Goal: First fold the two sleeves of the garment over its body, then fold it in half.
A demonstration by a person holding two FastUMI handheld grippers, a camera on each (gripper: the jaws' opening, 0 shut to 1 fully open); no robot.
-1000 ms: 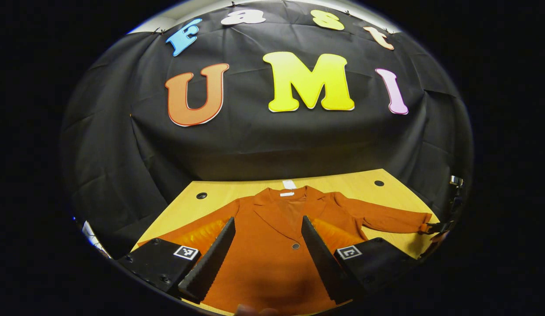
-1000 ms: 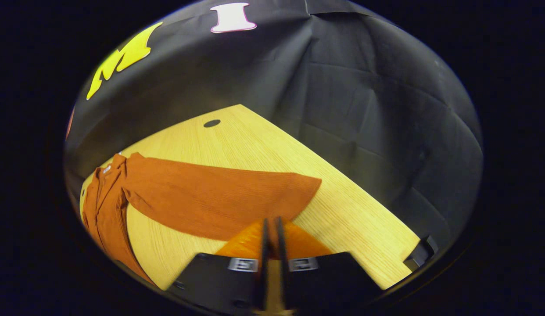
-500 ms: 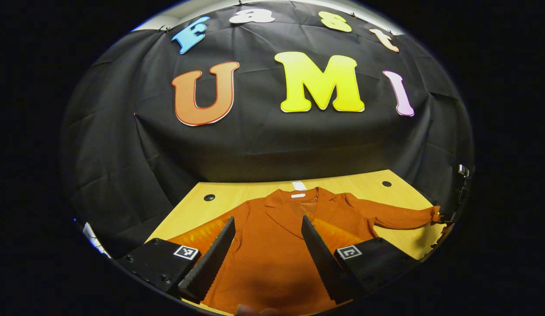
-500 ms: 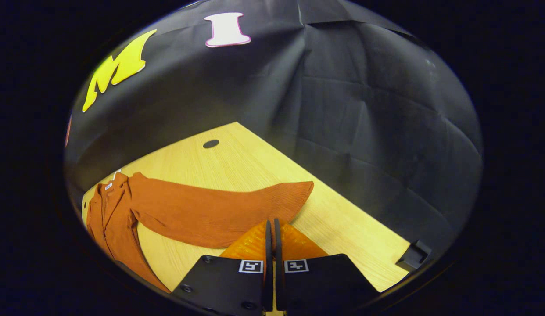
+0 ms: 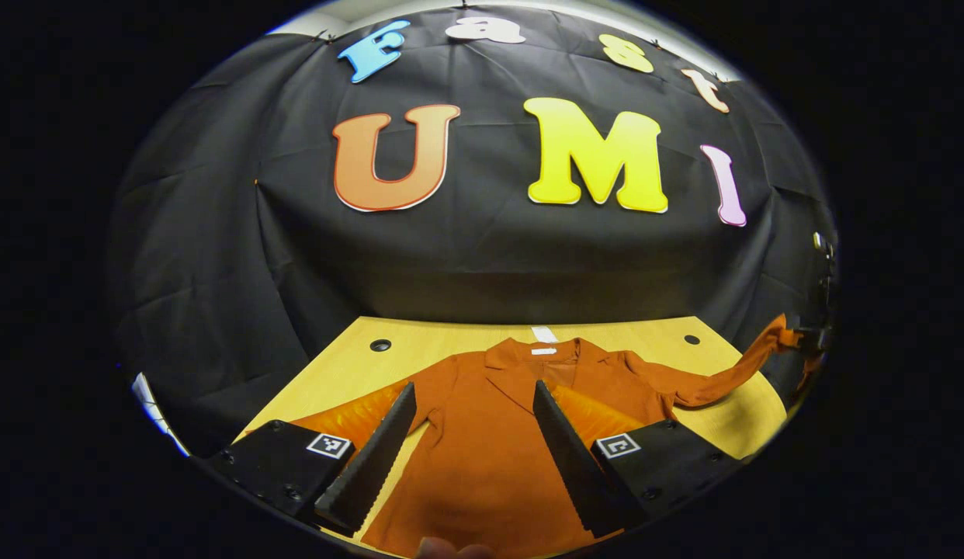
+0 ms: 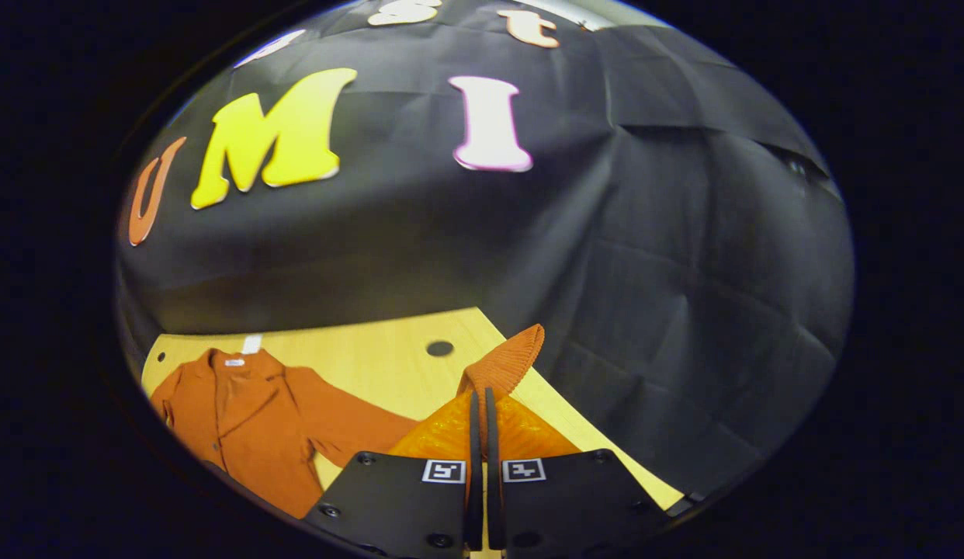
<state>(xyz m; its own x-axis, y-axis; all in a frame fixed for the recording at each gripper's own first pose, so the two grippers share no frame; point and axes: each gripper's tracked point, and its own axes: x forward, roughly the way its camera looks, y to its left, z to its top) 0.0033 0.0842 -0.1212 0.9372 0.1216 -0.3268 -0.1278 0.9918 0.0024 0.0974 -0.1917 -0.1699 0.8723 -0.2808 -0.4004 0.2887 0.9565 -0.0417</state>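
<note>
Meanwhile, one sleeve (image 6: 504, 363) of the rust-orange knit jacket (image 5: 490, 450) is pinched by the right tongs (image 6: 480, 435) above the wooden table (image 5: 350, 365), while the left tongs (image 5: 474, 435) are held spread.

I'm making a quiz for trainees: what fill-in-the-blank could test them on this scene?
1. The right gripper is shut on the jacket's ____.
2. The left gripper's fingers stand ____ above the jacket.
3. The held cuff is ____ the table, not resting on it.
4. The jacket's colour is ____.

Missing words: sleeve; open; above; orange
</note>
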